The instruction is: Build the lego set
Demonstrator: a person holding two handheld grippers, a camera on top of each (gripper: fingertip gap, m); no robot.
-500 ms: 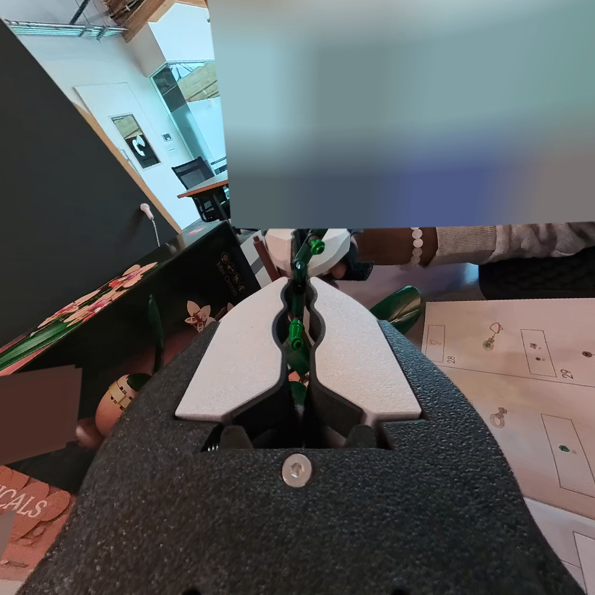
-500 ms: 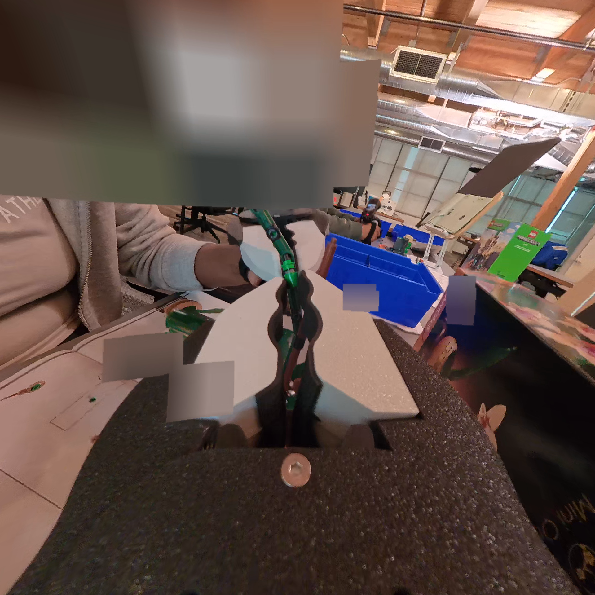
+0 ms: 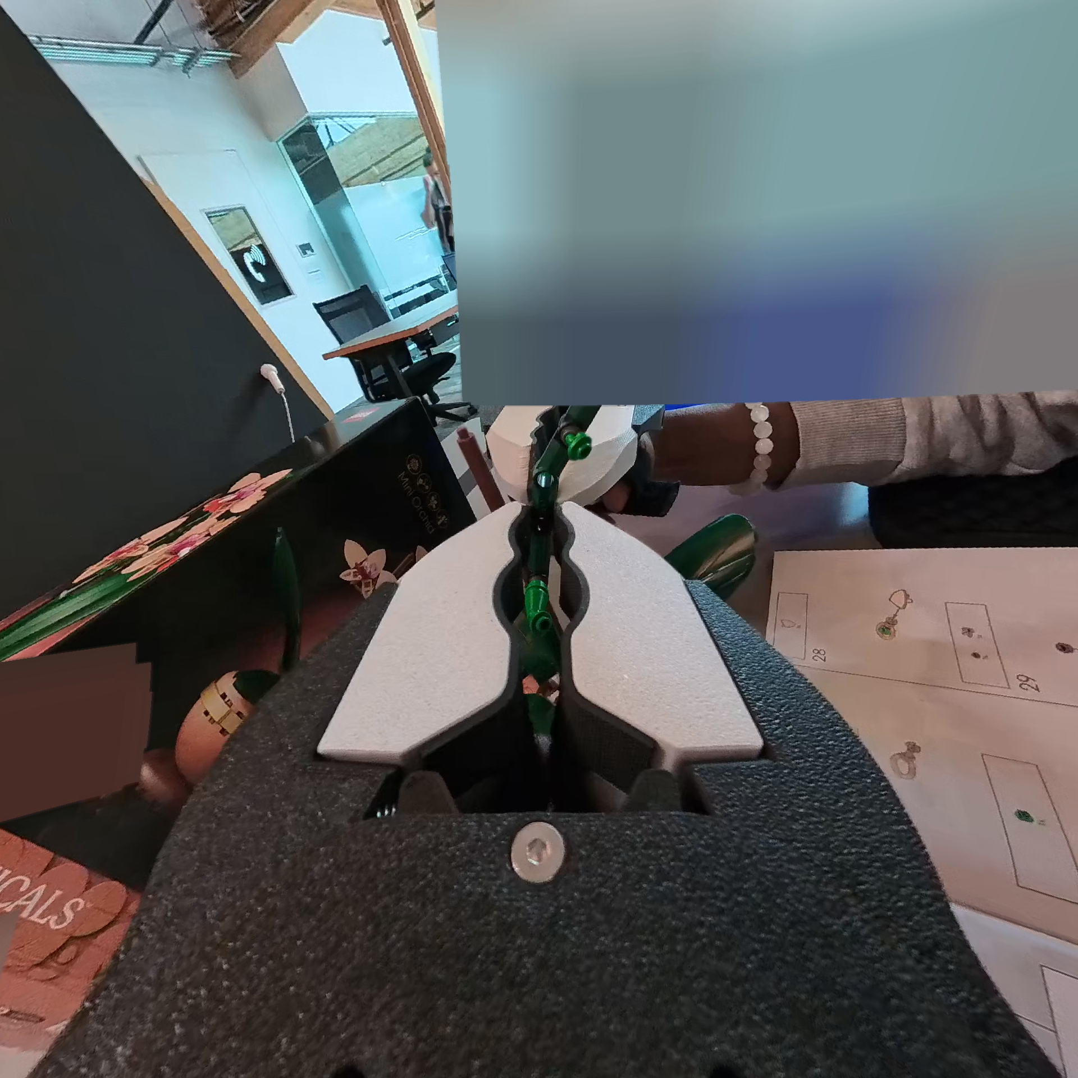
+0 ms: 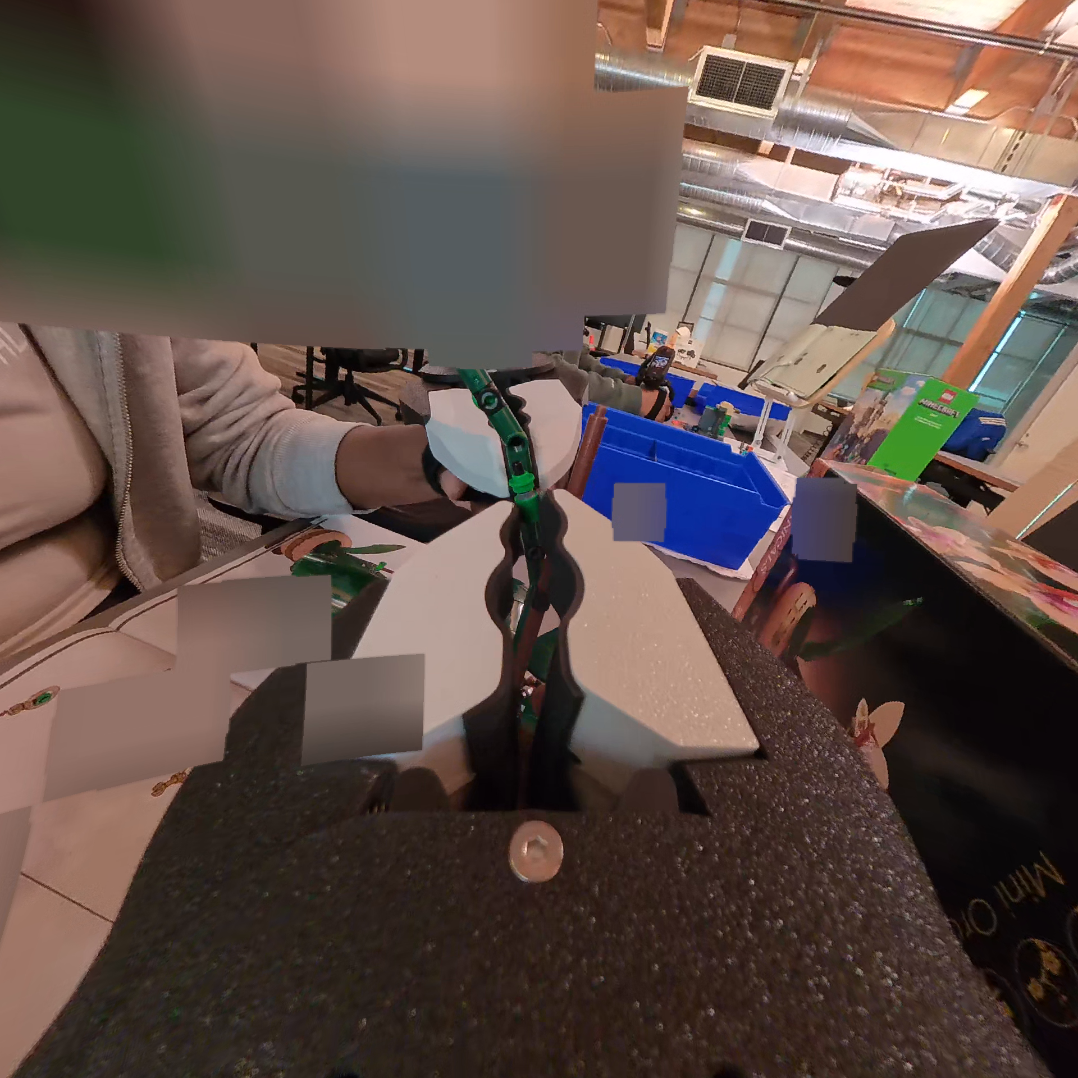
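The left gripper (image 3: 539, 513) is clenched on a green Lego stem (image 3: 535, 563), which runs up between its white fingers (image 3: 449, 641); the right gripper (image 4: 528, 504) is also closed around the same stem, just opposite; an instruction booklet (image 3: 933, 700) lies on the table beside a dark set box (image 3: 192, 560); a blue bin (image 4: 688, 496) stands behind.

In the left wrist view the far right gripper (image 3: 563, 452) sits a little higher against the left gripper (image 3: 541, 513), and the green stem (image 3: 539, 554) between them stands straighter; in the right wrist view the stem's (image 4: 519, 461) knob lies nearer the fingertips
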